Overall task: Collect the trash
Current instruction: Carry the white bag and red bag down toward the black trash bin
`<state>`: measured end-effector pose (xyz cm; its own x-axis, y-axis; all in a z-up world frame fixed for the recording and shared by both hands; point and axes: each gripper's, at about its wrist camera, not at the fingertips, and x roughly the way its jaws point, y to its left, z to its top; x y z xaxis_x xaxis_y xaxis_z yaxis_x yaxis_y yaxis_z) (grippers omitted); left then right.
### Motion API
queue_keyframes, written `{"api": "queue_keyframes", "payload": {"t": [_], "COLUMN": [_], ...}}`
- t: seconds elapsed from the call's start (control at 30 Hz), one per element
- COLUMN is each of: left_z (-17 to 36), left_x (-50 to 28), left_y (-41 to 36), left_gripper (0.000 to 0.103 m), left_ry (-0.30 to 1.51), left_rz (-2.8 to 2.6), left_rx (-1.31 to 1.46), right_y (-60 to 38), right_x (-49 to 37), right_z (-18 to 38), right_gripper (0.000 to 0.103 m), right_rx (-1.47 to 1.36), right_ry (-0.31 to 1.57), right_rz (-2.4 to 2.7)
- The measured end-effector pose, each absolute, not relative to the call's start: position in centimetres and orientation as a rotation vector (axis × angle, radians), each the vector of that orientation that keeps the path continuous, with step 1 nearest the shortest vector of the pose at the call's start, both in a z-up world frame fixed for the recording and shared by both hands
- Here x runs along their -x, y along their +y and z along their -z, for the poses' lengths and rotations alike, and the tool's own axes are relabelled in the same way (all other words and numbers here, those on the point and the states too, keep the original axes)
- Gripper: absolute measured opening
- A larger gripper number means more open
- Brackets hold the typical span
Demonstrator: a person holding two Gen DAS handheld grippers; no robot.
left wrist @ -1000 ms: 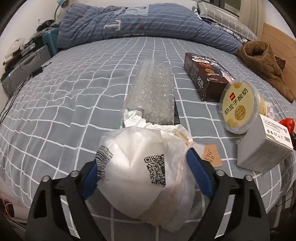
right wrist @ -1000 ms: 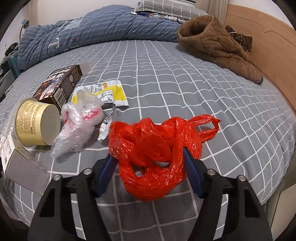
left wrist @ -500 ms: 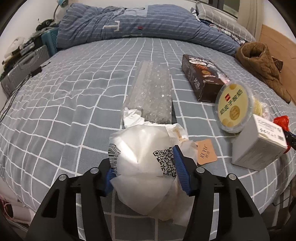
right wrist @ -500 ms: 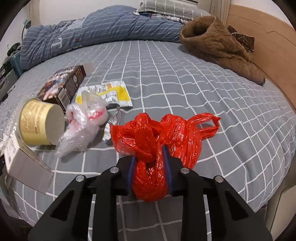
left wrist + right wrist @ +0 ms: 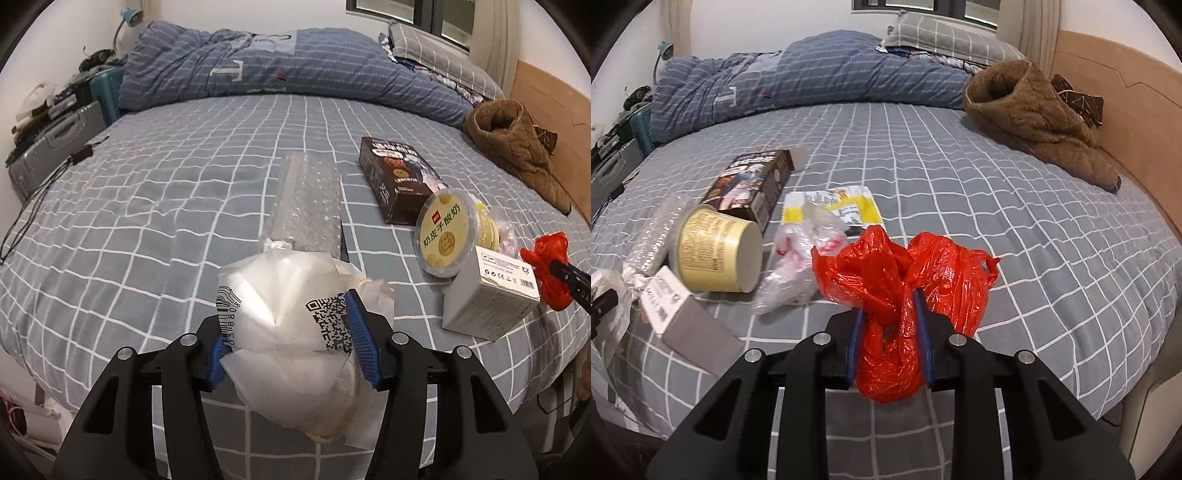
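My left gripper (image 5: 286, 332) is shut on a white plastic mailer bag (image 5: 288, 317) with a barcode and QR code, held above the bed's front edge. My right gripper (image 5: 890, 339) is shut on a crumpled red plastic bag (image 5: 905, 273), lifted off the grey checked bedsheet (image 5: 997, 206); the red bag also shows at the right edge of the left wrist view (image 5: 550, 269). Other trash lies on the bed: a yellow yogurt tub (image 5: 716, 254), a brown snack box (image 5: 753, 184), a grey carton (image 5: 683, 321), a clear plastic bag (image 5: 801, 262), a yellow wrapper (image 5: 838, 203) and bubble wrap (image 5: 310, 206).
A rolled blue duvet (image 5: 295, 70) and pillows lie at the far side of the bed. A brown fleece garment (image 5: 1034, 114) lies by the wooden headboard (image 5: 1126, 103). A grey suitcase (image 5: 55, 144) and a cable (image 5: 44, 188) are at the left bedside.
Both grippers closed on their bags, the left on the white mailer and the right on the red bag, and lifted them back from the bed; the view now sits higher.
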<state>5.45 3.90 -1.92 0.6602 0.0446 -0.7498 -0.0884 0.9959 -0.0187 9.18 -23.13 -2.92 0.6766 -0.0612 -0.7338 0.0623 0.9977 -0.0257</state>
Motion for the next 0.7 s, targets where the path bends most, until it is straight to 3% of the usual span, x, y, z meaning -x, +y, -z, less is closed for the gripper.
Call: {"api": "queue_keyframes", "payload": {"t": [0.7], "left_z": [-1.1], "left_x": [-0.3], "left_y": [1.6], "left_gripper": [0.054], "left_ry": [0.798], "left_rz": [-0.008], "left_rx": [0.065], "right_y": [-19.4], "right_x": [-3.0], "right_z": [-0.5], "right_gripper": [0.024], "right_rx": [-0.01], "right_ry": [0.77], "right_rz": [-0.001]}}
